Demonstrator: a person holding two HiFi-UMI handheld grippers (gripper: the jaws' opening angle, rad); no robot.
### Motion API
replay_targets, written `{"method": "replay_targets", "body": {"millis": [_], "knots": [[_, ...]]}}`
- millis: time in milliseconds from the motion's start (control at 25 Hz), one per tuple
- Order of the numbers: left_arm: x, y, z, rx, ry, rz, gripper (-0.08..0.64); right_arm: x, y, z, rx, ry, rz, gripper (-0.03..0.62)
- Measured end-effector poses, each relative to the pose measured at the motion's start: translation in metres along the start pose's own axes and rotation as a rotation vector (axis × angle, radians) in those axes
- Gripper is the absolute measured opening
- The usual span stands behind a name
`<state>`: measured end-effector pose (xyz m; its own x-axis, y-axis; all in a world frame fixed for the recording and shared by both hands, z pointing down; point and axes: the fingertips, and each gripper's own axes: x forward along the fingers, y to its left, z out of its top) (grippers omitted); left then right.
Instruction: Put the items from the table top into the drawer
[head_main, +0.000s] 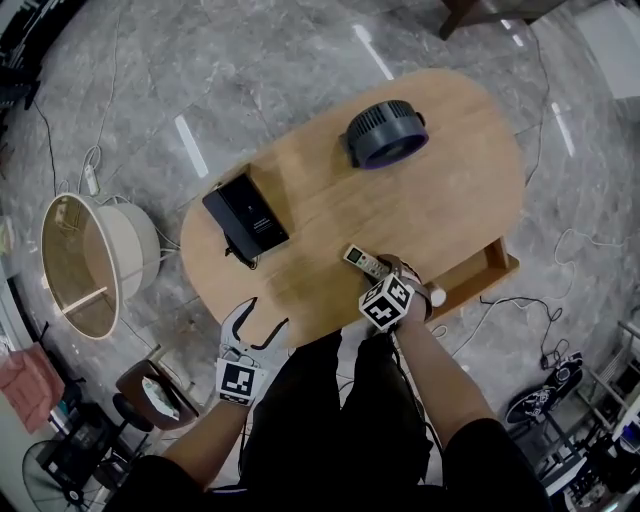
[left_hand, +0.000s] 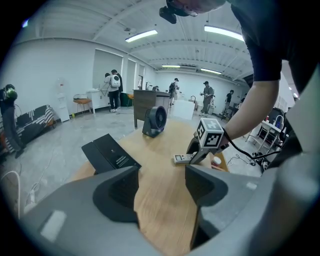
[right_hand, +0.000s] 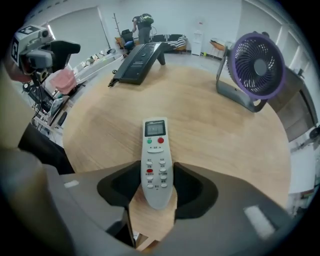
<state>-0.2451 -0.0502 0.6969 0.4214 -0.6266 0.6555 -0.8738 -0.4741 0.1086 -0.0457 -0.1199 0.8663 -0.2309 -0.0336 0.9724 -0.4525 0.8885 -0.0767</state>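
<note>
A grey remote control (head_main: 363, 261) lies near the front edge of the oval wooden table (head_main: 440, 210). My right gripper (head_main: 377, 275) points steeply down on it. In the right gripper view the remote control (right_hand: 156, 155) sits lengthwise between the jaws, and both pads touch its sides near the button end. My left gripper (head_main: 262, 318) hangs open over the table's front left edge, with only bare wood between its jaws (left_hand: 161, 187). A black flat box (head_main: 247, 213) lies at the left of the table, and a purple-rimmed fan (head_main: 385, 133) stands at the back. The open drawer (head_main: 495, 265) juts out at the table's right.
A small white round thing (head_main: 437, 296) shows beside my right wrist, near the drawer. A round lampshade-like frame (head_main: 90, 262) and a stool (head_main: 150, 395) stand on the floor at the left. Cables trail across the floor. Several people stand far back in the left gripper view.
</note>
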Motion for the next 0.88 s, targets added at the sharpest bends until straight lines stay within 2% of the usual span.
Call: {"method": "replay_targets", "body": {"millis": [240, 680, 880], "knots": [[0.008, -0.015, 0.008, 0.012, -0.006, -0.035, 0.302, -0.007, -0.005, 0.000, -0.017, -0.029, -0.034, 0.230], [0.018, -0.035, 0.008, 0.045, 0.020, -0.065, 0.302, -0.047, -0.038, -0.007, 0.130, -0.149, -0.102, 0.230], [0.022, -0.049, 0.014, 0.054, 0.027, -0.083, 0.302, -0.073, -0.055, -0.031, 0.262, -0.202, -0.135, 0.230]]}}
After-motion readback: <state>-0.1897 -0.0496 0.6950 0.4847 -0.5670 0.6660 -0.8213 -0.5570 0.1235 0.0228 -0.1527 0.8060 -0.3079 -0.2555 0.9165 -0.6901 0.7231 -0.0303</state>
